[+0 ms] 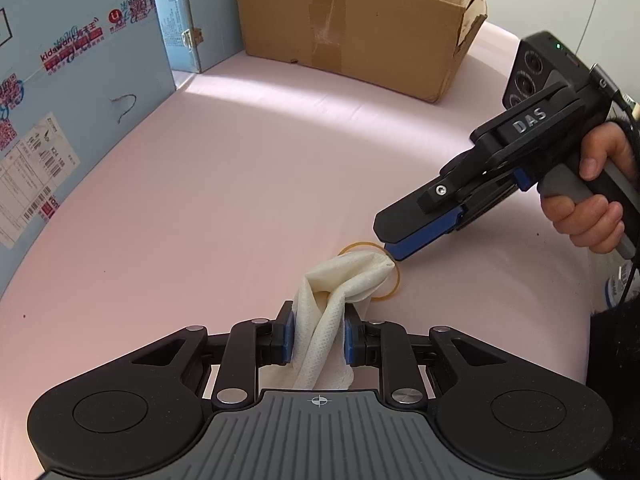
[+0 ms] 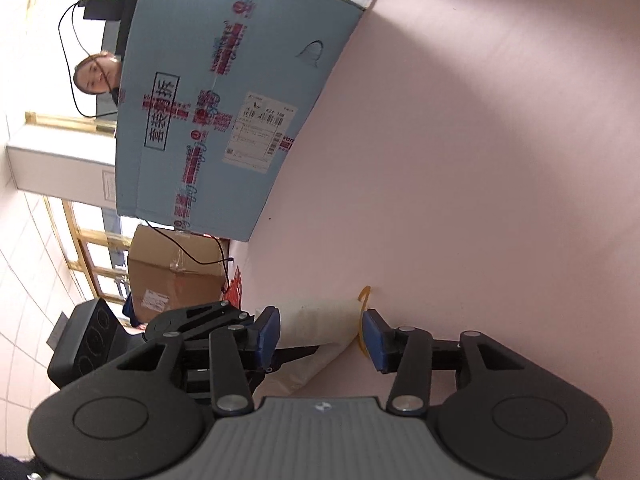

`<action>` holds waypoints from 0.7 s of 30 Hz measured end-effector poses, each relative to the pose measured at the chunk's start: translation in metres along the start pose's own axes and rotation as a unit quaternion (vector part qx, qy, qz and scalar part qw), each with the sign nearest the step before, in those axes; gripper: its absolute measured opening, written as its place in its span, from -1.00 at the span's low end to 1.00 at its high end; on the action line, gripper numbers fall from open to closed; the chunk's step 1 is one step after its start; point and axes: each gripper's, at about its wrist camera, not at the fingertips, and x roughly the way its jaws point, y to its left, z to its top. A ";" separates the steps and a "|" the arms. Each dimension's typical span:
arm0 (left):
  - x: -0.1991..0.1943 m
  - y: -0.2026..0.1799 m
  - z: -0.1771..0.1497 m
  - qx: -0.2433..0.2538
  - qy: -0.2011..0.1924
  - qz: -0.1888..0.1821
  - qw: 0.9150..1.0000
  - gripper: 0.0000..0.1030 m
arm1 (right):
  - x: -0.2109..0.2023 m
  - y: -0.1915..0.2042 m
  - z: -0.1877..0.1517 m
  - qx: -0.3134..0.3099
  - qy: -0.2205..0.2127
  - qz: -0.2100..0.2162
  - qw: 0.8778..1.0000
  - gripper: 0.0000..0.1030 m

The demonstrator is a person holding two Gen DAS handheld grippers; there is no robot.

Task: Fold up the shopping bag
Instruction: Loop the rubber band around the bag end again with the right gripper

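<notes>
Bag rolled and pinched, band waiting at its far tip

The left hand-held gripper (image 1: 318, 338), bottom centre of its view, is clamped narrow on the rolled white bag (image 1: 344, 292), whose long axis runs up and right toward the right hand-held gripper (image 1: 394, 254). In the left view its jaws look nearly together at the bag's tip; in its own view they stand apart astride that tip (image 2: 320, 324), so I cannot tell its grip. One rubber band (image 1: 370, 272) lies on the pink desk (image 1: 240, 184) under that tip, nearest the right one. Count: one bag, one band, two blue boxes, one open brown box.
</notes>
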 end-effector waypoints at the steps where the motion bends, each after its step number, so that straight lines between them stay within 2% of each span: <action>1: 0.000 0.000 0.000 -0.004 -0.001 0.001 1.000 -0.59 | 0.000 -0.003 0.000 0.005 -0.002 -0.002 1.000 -0.15; 2: 0.000 0.000 -0.001 -0.007 -0.002 0.003 1.000 -0.59 | -0.001 -0.004 0.000 0.008 -0.003 -0.001 1.000 -0.17; 4: 0.001 -0.002 -0.001 -0.011 -0.003 0.008 1.000 -0.59 | 0.002 -0.004 0.001 0.004 -0.003 -0.017 1.000 -0.33; 6: 0.001 -0.005 -0.002 -0.009 -0.004 0.015 1.000 -0.59 | 0.008 -0.001 0.001 -0.008 0.001 -0.054 0.998 -0.95; 7: 0.001 -0.008 -0.002 -0.005 -0.005 0.023 1.000 -0.59 | 0.011 0.002 0.001 -0.019 0.001 -0.073 0.997 -0.98; 11: 0.002 -0.021 0.000 -0.003 -0.014 0.055 0.998 -0.60 | 0.019 0.024 -0.005 -0.094 -0.001 -0.121 0.988 -0.99; 17: 0.002 -0.022 0.001 -0.016 -0.022 0.068 0.997 -0.61 | 0.013 0.027 -0.006 -0.084 -0.017 -0.121 0.989 -0.98; 18: 0.002 -0.022 0.001 -0.015 -0.021 0.068 0.997 -0.61 | 0.012 0.027 -0.005 -0.086 -0.015 -0.125 0.988 -0.85; 21: 0.002 -0.023 0.001 -0.011 -0.019 0.070 0.997 -0.61 | 0.014 0.034 -0.005 -0.107 -0.003 -0.151 0.983 -0.75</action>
